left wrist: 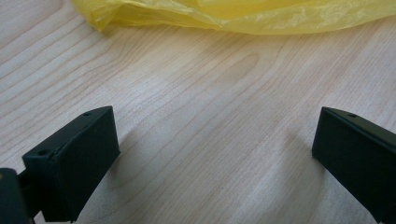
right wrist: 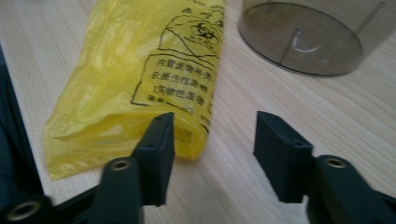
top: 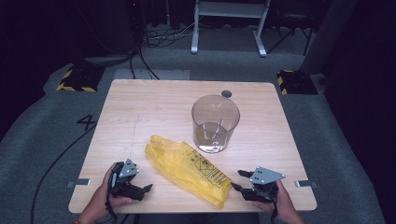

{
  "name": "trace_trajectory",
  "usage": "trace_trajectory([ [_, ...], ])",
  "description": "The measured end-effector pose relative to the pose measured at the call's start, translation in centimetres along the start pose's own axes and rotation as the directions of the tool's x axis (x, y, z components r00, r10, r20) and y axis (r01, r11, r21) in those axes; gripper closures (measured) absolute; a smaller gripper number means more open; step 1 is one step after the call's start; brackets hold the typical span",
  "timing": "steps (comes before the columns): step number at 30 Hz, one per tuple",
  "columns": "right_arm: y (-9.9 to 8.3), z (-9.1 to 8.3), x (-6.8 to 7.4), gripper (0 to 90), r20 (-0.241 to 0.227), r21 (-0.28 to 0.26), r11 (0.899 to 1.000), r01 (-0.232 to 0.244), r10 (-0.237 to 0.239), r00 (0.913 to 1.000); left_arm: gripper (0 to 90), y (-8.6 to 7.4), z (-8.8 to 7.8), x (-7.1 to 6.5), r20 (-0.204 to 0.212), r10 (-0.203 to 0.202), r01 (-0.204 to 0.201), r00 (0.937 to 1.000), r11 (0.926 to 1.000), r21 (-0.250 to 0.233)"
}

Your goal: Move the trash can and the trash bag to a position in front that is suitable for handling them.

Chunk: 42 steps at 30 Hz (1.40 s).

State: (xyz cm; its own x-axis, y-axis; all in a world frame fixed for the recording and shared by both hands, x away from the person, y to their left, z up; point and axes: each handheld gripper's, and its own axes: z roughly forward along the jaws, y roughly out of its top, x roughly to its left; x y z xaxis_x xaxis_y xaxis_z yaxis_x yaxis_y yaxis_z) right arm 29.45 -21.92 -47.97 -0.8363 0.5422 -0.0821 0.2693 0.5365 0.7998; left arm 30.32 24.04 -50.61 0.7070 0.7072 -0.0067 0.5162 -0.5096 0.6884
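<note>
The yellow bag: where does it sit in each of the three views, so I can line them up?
High view: the yellow bag lies slantwise near the front edge, between the two grippers, in front of the clear container.
Left gripper view: a crumpled strip along the top edge, beyond the jaws.
Right gripper view: upper left, printed side up, one corner by the left jaw.
Shared landmark: the light wooden table.

Probably lab: taped floor blocks (top: pixel 77 79), cables (top: pixel 161 37).

Bag and tub crowd the counter's middle

A yellow bag (top: pixel 187 169) lies slantwise between both grippers, a clear tub (top: pixel 215 123) just behind it; bare counter (top: pixel 140 107) stretches open along the left side and far edge
</note>
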Motion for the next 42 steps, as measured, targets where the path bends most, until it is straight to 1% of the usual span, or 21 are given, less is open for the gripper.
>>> trace_trajectory([
  [1,0.1,0.2,0.2,53.3,-0.006,-0.002,1.000,0.006,-0.006,1.0000,0.5,0.0,0.0,0.0,0.000,0.000,0.000,1.0000,1.0000,0.000],
  [2,0.3,0.5,0.5,57.3,-0.030,-0.005,1.000,0.015,-0.015,0.9994,0.5,0.0,0.0,0.0,0.000,0.001,-0.001,1.0000,1.0000,0.000],
  [3,0.3,0.5,0.5,57.3,-0.030,-0.005,1.000,0.015,-0.015,0.9994,0.5,0.0,0.0,0.0,0.000,0.001,-0.001,1.0000,1.0000,0.000],
  [4,0.3,0.7,0.7,58.4,-0.045,0.000,1.000,0.019,-0.019,0.9988,0.5,0.0,0.0,0.0,0.000,0.001,-0.001,1.0000,1.0000,0.000],
  [5,0.4,1.2,1.0,61.1,-0.061,0.020,0.999,0.041,-0.040,0.9973,0.5,0.0,0.0,0.0,0.000,0.001,-0.001,1.0000,1.0000,0.000],
  [10,0.3,2.3,1.4,62.1,-0.093,0.052,0.997,0.053,-0.048,0.9945,0.5,0.0,0.0,0.0,0.000,0.002,-0.002,1.0000,1.0000,0.000],
  [12,0.3,2.7,1.8,61.3,-0.124,0.046,0.998,0.049,-0.043,0.9914,0.5,0.0,0.0,0.0,0.000,0.001,-0.001,1.0000,1.0000,0.000],
  [13,0.4,3.1,2.2,60.1,-0.121,0.059,0.996,0.062,-0.055,0.9912,0.5,0.0,0.0,0.0,0.000,0.001,-0.001,1.0000,1.0000,0.000],
  [16,0.5,3.5,2.4,59.9,-0.122,0.066,0.996,0.058,-0.050,0.9913,0.5,0.0,0.0,0.0,0.000,-0.001,0.001,1.0000,1.0000,0.000],
  [20,0.7,4.3,2.4,53.7,-0.130,0.059,0.998,0.024,-0.017,0.9914,0.6,0.0,0.0,0.0,-0.002,-0.002,0.002,1.0000,1.0000,0.000],
  [27,1.3,5.2,2.5,52.8,-0.114,0.062,0.998,0.006,0.001,0.9935,0.6,0.0,-0.1,0.0,-0.008,0.004,-0.004,1.0000,1.0000,0.002],
  [29,1.6,5.6,2.6,52.1,-0.113,0.063,0.998,0.004,0.003,0.9936,1.0,-0.1,-0.1,-0.1,-0.005,-0.003,0.003,1.0000,1.0000,0.000],
  [32,1.9,6.0,2.7,50.8,-0.108,0.064,0.998,0.001,0.006,0.9942,3.9,0.1,-0.4,-0.5,-0.017,-0.011,0.012,0.9998,0.9998,0.014],
  [33,2.1,6.2,2.8,50.4,-0.109,0.067,0.998,0.003,0.004,0.9940,7.3,0.1,-0.5,-0.6,-0.021,-0.009,0.009,0.9997,0.9999,0.012],
  [35,2.4,6.6,2.9,49.0,-0.099,0.069,0.998,0.001,0.006,0.9951,18.8,0.3,-0.6,-1.1,-0.020,-0.012,0.013,0.9997,0.9999,0.004],
  [36,2.5,6.8,3.0,47.7,-0.097,0.070,0.998,-0.002,0.009,0.9952,19.9,0.5,-0.6,-1.3,-0.020,-0.014,0.014,0.9997,0.9998,0.014],
  [37,2.7,7.0,3.1,46.9,-0.097,0.069,0.998,0.000,0.007,0.9953,15.6,0.7,-0.6,-1.6,-0.026,-0.020,0.021,0.9995,0.9997,0.016],
  [38,2.8,7.2,3.1,46.3,-0.097,0.071,0.997,-0.004,0.011,0.9952,15.8,1.0,-0.8,-2.0,-0.021,-0.019,0.019,0.9996,0.9998,0.008],
  [39,3.1,7.6,3.2,44.1,-0.097,0.071,0.997,-0.012,0.018,0.9951,17.8,1.4,-1.0,-2.6,-0.012,0.009,-0.009,0.9999,1.0000,-0.003],
  [40,3.1,7.6,3.2,44.1,-0.097,0.071,0.997,-0.012,0.018,0.9951,14.8,1.4,-1.0,-2.6,-0.012,0.009,-0.009,0.9999,1.0000,-0.003],
  [42,3.4,8.0,3.2,42.6,-0.102,0.069,0.998,-0.007,0.014,0.9947,17.0,1.7,-1.3,-3.2,-0.010,0.043,-0.044,0.9990,0.9990,-0.014],
])
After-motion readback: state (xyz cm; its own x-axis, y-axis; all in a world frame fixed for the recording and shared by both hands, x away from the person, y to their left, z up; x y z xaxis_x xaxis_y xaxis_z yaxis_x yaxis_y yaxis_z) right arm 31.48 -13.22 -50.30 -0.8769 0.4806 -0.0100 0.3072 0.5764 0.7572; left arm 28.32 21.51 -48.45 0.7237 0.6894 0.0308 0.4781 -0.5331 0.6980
